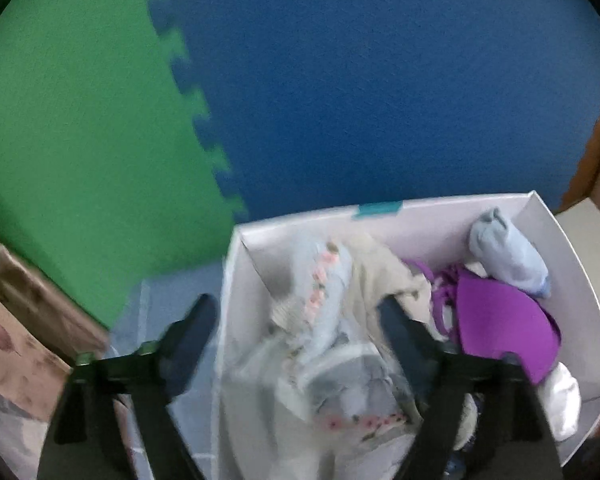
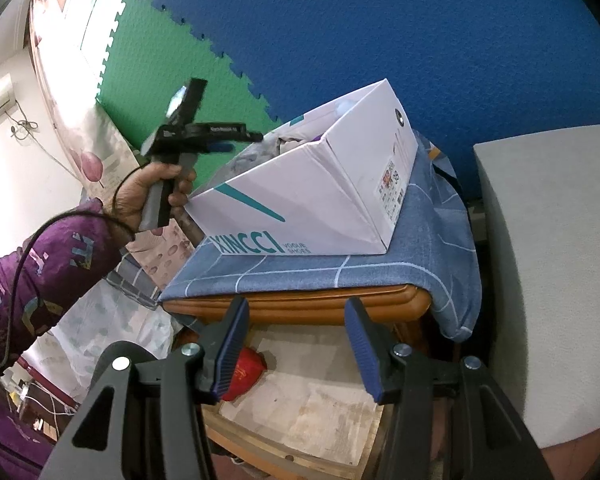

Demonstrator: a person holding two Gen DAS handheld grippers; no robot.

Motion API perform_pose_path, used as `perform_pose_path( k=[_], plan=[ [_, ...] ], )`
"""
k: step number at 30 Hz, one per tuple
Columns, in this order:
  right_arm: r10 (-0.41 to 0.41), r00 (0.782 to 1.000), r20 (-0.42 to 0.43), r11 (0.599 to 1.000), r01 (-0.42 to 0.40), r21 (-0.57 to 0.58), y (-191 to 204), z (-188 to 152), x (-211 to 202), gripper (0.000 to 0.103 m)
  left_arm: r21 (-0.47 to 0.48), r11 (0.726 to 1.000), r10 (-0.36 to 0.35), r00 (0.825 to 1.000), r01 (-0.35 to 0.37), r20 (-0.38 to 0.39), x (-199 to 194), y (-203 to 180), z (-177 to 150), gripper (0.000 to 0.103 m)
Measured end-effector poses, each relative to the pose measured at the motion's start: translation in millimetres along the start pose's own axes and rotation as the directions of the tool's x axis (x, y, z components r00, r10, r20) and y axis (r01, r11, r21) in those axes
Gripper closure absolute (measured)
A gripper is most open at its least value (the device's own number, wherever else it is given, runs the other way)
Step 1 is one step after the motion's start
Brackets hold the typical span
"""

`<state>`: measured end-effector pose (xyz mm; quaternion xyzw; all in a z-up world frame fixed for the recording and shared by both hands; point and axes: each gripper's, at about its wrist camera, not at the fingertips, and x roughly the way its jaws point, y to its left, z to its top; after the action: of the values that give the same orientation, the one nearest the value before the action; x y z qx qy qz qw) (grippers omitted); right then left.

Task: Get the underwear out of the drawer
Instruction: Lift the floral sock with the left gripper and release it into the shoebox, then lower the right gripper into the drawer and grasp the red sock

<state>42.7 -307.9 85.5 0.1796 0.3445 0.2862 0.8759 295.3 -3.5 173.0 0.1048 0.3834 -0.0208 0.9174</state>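
A white shoebox (image 1: pixel 300 224) serves as the drawer and holds a heap of underwear: a pale blue floral piece (image 1: pixel 324 320), a beige piece (image 1: pixel 384 272), a purple bra (image 1: pixel 504 328), a light blue bundle (image 1: pixel 508 252) and a white piece (image 1: pixel 560 404). My left gripper (image 1: pixel 300 312) is open above the box, one finger outside its left wall, the other over the clothes. From the right wrist view the left gripper (image 2: pixel 240 140) hovers at the box (image 2: pixel 300 200) rim. My right gripper (image 2: pixel 296 320) is open and empty, low in front of the table.
The box stands on a blue checked cloth (image 2: pixel 300 272) over a wooden table (image 2: pixel 300 304). Blue and green foam mats (image 2: pixel 380 20) cover the wall behind. A grey block (image 2: pixel 552 260) stands to the right. A red object (image 2: pixel 244 372) lies on the shelf below.
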Motion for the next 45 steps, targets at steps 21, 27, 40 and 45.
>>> perform_pose_path(
  k=[21,27,40,45],
  plan=[
    [-0.052,0.876,-0.479,0.967,-0.076,-0.243,95,-65,116,0.052,-0.090,0.996,0.010,0.997,-0.003,0.074,-136,82,-227,0.000],
    [0.106,0.786,-0.609,0.992,-0.041,0.119,101,-102,191,0.052,-0.254,0.967,0.036,0.997,-0.018,0.064,-148,120,-284,0.001],
    [0.111,0.761,-0.639,0.860,0.249,0.445,107,-150,288,0.052,-0.275,0.961,0.084,0.983,-0.035,0.166,-170,129,-306,0.000],
    [0.098,0.777,-0.622,0.807,0.304,0.507,107,-157,308,0.052,-0.347,0.938,0.079,0.985,-0.021,0.153,-171,149,-316,0.000]
  ],
)
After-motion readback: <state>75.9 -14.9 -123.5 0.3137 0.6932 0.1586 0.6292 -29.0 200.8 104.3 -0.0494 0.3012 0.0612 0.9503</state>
